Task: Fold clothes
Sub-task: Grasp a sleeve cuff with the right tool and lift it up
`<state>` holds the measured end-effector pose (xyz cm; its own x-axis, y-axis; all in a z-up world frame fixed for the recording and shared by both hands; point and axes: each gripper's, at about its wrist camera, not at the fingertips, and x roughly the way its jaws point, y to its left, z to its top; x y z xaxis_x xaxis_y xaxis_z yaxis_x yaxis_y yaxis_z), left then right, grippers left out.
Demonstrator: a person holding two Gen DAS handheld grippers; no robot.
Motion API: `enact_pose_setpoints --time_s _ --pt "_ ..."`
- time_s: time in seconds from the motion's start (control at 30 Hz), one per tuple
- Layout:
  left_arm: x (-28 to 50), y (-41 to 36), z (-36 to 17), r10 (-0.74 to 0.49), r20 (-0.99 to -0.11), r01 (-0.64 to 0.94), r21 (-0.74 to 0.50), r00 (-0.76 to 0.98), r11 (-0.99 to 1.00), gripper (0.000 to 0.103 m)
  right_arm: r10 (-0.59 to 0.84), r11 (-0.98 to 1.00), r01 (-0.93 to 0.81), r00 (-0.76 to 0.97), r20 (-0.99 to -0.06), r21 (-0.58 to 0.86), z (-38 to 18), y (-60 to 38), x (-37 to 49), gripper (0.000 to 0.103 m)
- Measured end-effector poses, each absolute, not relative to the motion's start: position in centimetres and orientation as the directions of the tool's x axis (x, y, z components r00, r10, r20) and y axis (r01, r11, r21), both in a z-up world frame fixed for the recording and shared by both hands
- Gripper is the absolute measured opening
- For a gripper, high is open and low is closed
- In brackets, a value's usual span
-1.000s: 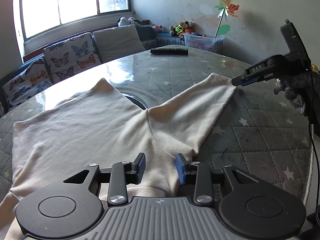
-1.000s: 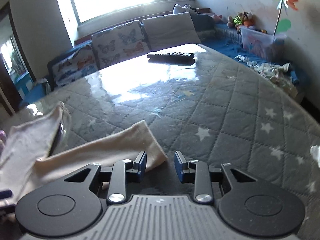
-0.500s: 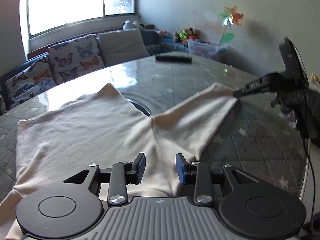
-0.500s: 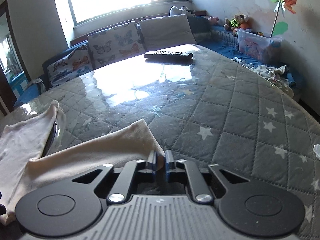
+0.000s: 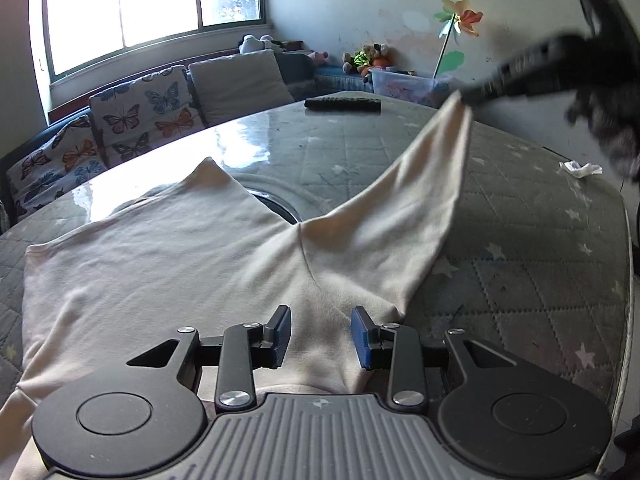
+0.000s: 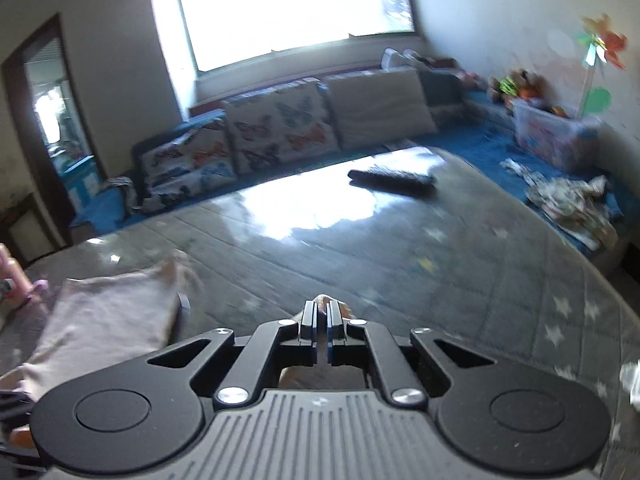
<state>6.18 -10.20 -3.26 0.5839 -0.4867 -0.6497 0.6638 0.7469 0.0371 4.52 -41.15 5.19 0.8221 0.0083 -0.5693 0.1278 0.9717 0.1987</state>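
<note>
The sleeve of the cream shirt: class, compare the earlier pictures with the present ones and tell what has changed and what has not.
The right claw closed on the end of the sleeve, which had lain flat on the table, and lifted it; the cloth now hangs stretched up from the shoulder. The left claw stayed open over the shirt body, which kept flat. The remote has not moved.

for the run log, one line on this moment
step: fold sleeve | right gripper: shut on sleeve, lifted | left gripper: open over shirt
</note>
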Motion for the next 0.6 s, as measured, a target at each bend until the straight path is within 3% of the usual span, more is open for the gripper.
enact_pose_setpoints --time_s 0.33,0.6 --pt "4.6 -6.3 -1.5 -0.494 -0.601 0.618 0.0 0.628 0.786 0.037 0.237 0.971 -0.188 0.835 -0.496 0.146 11.3 -31.7 6.2 0.004" --pt "3.3 -0.5 -0.7 -0.399 -0.581 0.489 -0.001 0.71 0.872 0.037 0.414 0.9 -0.421 0.744 -0.524 0.115 10.3 -21.5 8.7 0.004"
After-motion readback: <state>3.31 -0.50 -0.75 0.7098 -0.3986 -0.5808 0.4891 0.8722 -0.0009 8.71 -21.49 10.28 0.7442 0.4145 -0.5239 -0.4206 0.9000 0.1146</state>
